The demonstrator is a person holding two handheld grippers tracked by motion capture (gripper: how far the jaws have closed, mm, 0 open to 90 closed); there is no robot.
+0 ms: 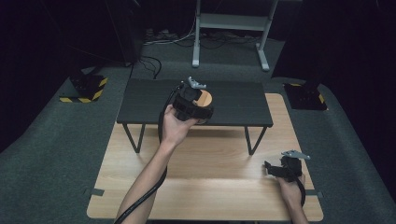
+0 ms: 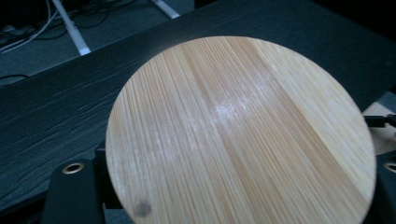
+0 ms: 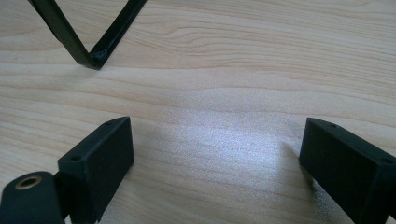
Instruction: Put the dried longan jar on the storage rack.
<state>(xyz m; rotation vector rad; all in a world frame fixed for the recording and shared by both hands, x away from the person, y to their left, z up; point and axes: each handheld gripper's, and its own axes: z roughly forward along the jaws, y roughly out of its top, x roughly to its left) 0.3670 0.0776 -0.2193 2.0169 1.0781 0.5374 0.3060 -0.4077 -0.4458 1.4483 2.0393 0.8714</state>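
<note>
A round, pale wooden disc [image 1: 205,97] [image 2: 238,135] hovers over the middle of a low black shelf [image 1: 238,105] [image 2: 51,116] that stands on the wooden table [image 1: 210,182]. My left gripper [image 1: 200,101] is shut on the disc's edges, and the disc covers most of its jaws in the left gripper view. Down at the table's front right, my right gripper [image 1: 268,169] [image 3: 215,154] rests low over the bare tabletop [image 3: 243,74], open, with nothing between its jaws.
One black V-shaped leg [image 3: 88,51] of the shelf stands just ahead of the right gripper. Behind the table are a white metal frame [image 1: 229,23], floor cables, and two dark stands on hazard-taped bases [image 1: 86,88] [image 1: 306,97].
</note>
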